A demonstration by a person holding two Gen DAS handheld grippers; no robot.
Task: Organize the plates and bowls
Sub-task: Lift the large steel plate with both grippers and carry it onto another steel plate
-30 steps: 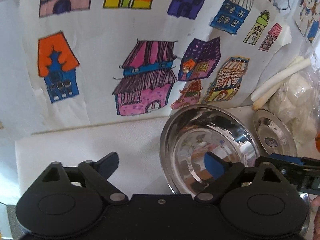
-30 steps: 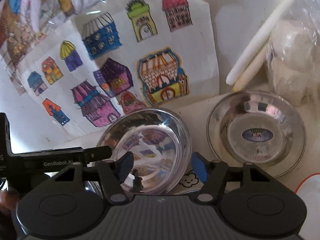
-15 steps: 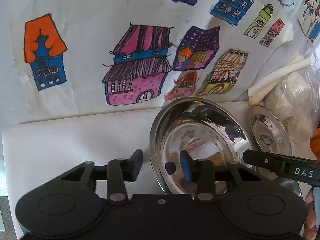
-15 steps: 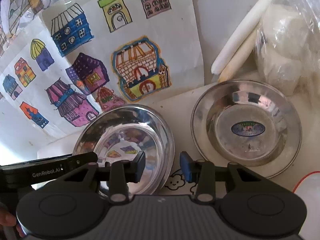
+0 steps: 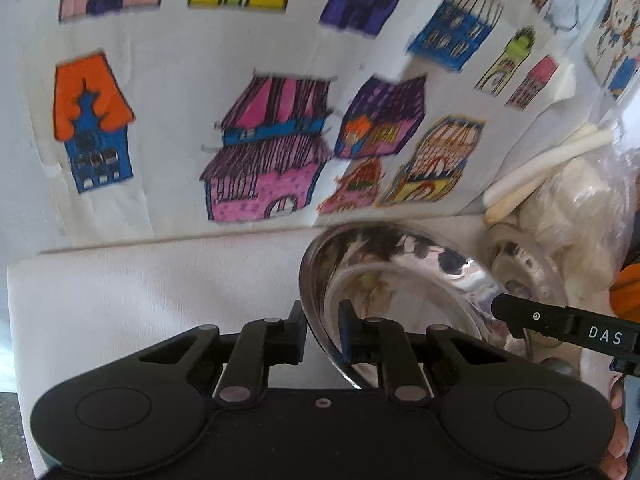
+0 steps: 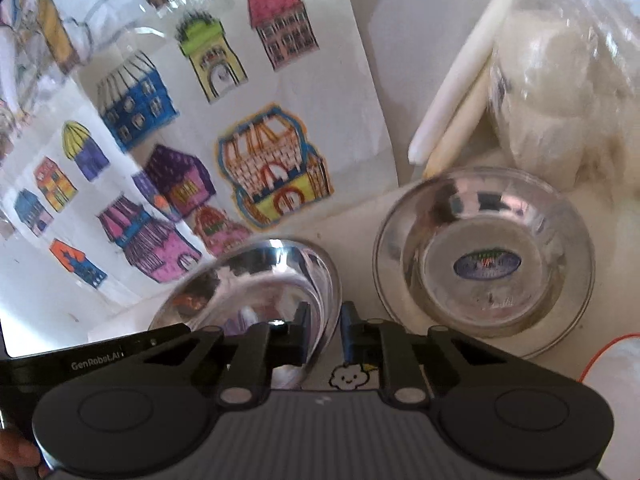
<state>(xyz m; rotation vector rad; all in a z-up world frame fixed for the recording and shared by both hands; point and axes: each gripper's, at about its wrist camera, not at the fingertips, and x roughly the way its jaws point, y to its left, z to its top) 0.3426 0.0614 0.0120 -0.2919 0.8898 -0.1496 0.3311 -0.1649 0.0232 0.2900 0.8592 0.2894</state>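
I have both tools on the same steel bowl [image 5: 404,280], a shallow, mirror-polished round dish with a thin rolled rim. My left tool [image 5: 322,330] is closing on its left rim, one finger outside and one inside, the rim caught between them. My right tool [image 6: 325,330] is closing on the opposite rim, again with the metal pinched between its black fingers. The bowl looks tilted, its near side raised off the white table [image 5: 140,292]; the picture is blurred, so I cannot tell how much.

Just to the right sits a second steel bowl [image 6: 484,260], deeper, with a flat bottom and an oval blue sticker [image 6: 487,266] in the middle. It stands close to the held one, not touching.

Behind both, a glossy sheet of coloured house drawings [image 6: 192,140] leans up from the table. At the far right, two pale sticks [image 6: 460,92] rest against a crinkled clear plastic bag [image 6: 560,80] of soft white lumps, crowding the second bowl's far rim. A thin orange cord [image 6: 604,350] curls at the right edge.
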